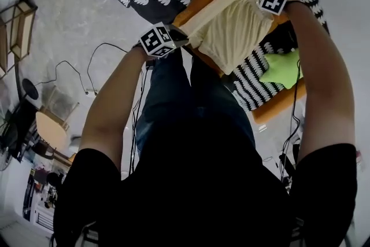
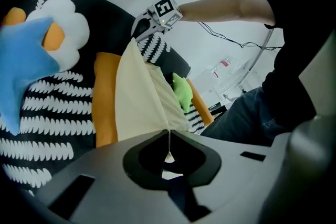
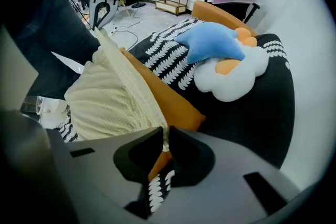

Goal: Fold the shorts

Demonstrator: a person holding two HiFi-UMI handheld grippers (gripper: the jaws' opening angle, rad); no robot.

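left gripper (image 2: 169, 132): pinching cream shorts (image 2: 139, 102) | right gripper (image 3: 165, 136): pinching their other edge | shorts stretched between both | marker cube (image 1: 157, 40): black-white squares

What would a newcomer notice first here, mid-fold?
The cream shorts, hanging stretched between the left gripper and right gripper, each shut on an edge. Beyond them, a blue star cushion overlaps a white cloud cushion on the black seat.

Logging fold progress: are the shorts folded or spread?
Spread: the shorts hang between the left claw and right claw, each shut on an edge.
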